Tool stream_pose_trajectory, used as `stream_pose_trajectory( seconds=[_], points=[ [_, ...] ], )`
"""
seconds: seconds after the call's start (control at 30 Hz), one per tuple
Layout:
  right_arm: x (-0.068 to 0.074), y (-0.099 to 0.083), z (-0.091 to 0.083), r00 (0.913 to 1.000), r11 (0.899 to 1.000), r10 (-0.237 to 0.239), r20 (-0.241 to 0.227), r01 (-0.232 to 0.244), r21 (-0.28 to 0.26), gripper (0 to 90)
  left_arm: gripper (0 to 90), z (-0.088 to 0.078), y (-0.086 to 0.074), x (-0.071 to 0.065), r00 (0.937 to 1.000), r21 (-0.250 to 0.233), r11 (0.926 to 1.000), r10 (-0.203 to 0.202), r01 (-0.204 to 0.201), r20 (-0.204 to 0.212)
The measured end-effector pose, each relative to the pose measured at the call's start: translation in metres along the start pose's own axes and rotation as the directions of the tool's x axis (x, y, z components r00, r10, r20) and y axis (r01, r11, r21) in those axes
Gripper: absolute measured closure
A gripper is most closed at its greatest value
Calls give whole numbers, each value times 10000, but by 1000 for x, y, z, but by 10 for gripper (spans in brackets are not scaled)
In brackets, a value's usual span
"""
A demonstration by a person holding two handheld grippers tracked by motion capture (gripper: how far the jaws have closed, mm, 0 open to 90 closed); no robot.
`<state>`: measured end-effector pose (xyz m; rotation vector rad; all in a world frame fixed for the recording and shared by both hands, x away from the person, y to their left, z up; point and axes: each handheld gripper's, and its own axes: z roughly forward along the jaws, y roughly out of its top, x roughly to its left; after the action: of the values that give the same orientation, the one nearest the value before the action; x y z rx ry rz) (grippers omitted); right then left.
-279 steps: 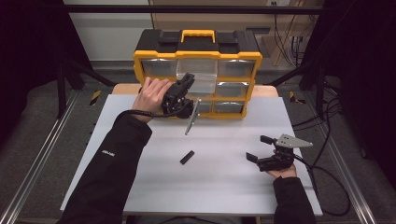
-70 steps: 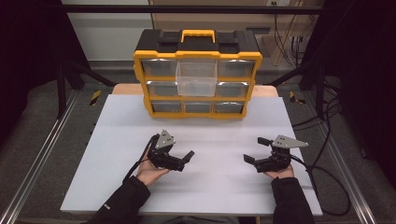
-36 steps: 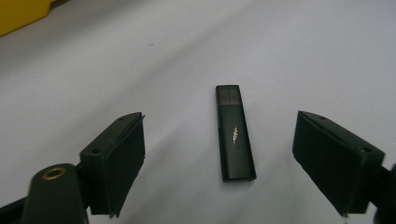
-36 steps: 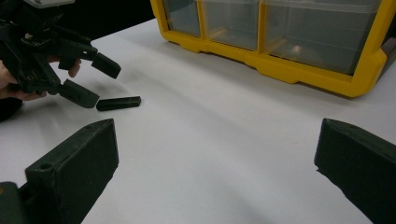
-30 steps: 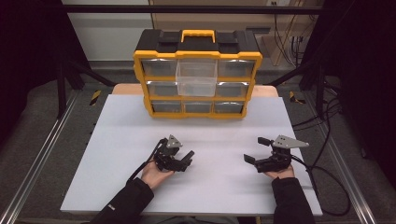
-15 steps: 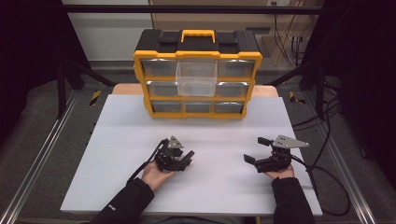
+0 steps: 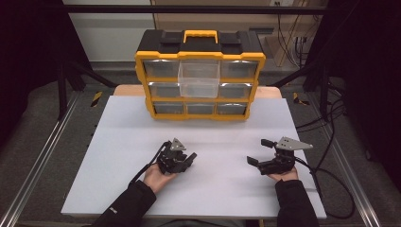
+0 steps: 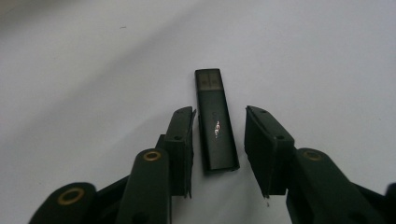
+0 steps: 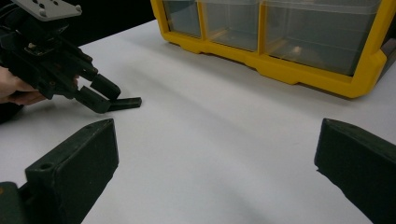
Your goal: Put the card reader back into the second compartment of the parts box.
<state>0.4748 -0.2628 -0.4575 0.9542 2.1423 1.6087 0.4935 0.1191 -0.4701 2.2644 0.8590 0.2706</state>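
A black USB stick (image 8: 215, 126) lies flat on the white table (image 7: 217, 132). My left gripper (image 8: 219, 112) straddles it, one jaw on each side. The jaws have just been closing on the stick, and a thin gap still shows on both sides, so the pads do not press it. In the high view my left gripper (image 7: 187, 158) sits at the table's front left. From the right gripper view, the left gripper (image 9: 105, 98) tilts down over the stick (image 9: 126, 103). My right gripper (image 7: 257, 151) rests at the front right, wide open (image 9: 217, 135) and empty.
A yellow and black drawer organizer (image 7: 200, 113) stands at the table's far edge. Its clear top middle drawer (image 7: 198, 78) is pulled out toward me. Cables (image 7: 331, 179) trail off the table's right side. Bare table lies between the grippers and the organizer.
The left hand has come back from the organizer, now with a drawer pulled out, and set its gripper over the stick. Its jaws have narrowed around the stick. The right gripper stays put.
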Motion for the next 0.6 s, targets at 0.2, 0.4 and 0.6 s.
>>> stream_pose_trajectory(
  seconds=[0.2,0.4,0.6],
  points=[
    [0,0,0,10000,10000,-4,2,4,1,2,675,1,0,-1,10000,30,10000,20,-20,-43],
    [0,0,-1,10000,10000,15,-5,-15,5,2,701,1,0,-1,9999,90,10000,41,-40,-149],
    [0,0,-1,10000,10000,11,-5,-11,-8,2,707,1,1,-1,9999,155,9999,68,-65,-146]
  ],
)
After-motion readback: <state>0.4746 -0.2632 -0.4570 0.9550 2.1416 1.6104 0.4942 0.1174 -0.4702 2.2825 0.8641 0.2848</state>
